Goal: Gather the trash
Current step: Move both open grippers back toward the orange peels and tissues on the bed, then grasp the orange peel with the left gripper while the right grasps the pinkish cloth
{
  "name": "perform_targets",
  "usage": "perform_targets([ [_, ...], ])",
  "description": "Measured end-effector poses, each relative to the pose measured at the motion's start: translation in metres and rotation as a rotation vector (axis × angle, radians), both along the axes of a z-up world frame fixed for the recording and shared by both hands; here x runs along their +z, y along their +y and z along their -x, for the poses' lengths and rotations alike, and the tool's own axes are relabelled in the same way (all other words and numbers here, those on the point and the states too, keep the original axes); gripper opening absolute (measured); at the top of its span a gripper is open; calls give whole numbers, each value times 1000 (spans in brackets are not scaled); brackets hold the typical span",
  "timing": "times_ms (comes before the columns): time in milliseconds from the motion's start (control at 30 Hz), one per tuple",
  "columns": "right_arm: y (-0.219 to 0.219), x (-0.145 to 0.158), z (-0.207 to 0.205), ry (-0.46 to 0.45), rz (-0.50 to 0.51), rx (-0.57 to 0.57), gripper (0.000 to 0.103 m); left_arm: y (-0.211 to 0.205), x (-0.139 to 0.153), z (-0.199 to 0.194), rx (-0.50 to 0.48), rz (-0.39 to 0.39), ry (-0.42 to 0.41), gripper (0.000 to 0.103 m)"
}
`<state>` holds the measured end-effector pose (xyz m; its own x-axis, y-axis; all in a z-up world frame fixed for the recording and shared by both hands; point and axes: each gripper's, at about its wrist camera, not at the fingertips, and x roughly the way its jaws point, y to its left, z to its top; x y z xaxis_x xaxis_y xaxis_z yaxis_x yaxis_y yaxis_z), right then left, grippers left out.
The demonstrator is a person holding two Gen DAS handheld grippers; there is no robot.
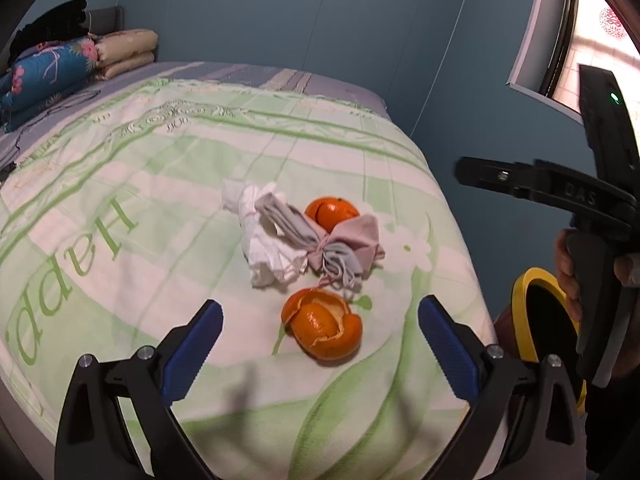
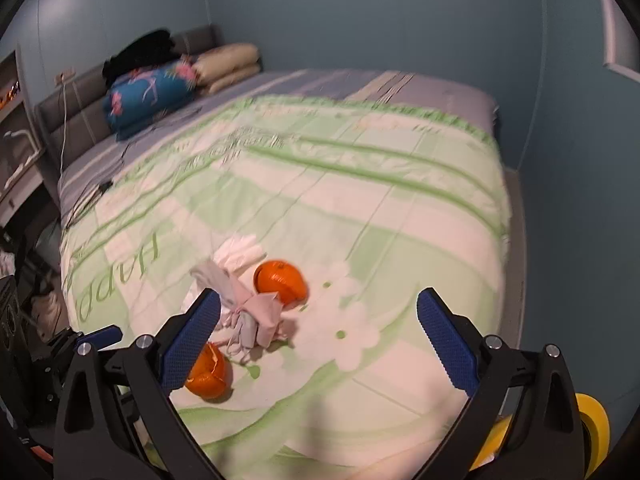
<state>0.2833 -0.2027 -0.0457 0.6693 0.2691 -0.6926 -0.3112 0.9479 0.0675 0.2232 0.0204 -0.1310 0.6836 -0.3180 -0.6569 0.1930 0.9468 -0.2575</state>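
Both tools, left (image 1: 320,346) and right (image 2: 318,346), gape empty above the bed (image 1: 120,184). Near peel (image 1: 323,325) sits just before the tissues (image 1: 272,240); its split, curled skin may tear or roll off the soft quilt if pinched.

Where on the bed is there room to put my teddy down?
Free: the wide stretch of blanket between the trash and the folded quilts, and the flower print right of the far orange peel. Crowded: the middle, where tissues, face masks and the near orange peel huddle.
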Motion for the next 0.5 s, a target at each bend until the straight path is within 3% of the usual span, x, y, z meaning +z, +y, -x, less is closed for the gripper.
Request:
perform_targets([
  [200, 14, -28, -22, 125, -17, 55, 94, -5, -15, -10, -15, 7, 28, 94],
  [500, 32, -52, -40, 235, -9, 112, 94, -14, -27, -25, -34, 8, 45, 91],
])
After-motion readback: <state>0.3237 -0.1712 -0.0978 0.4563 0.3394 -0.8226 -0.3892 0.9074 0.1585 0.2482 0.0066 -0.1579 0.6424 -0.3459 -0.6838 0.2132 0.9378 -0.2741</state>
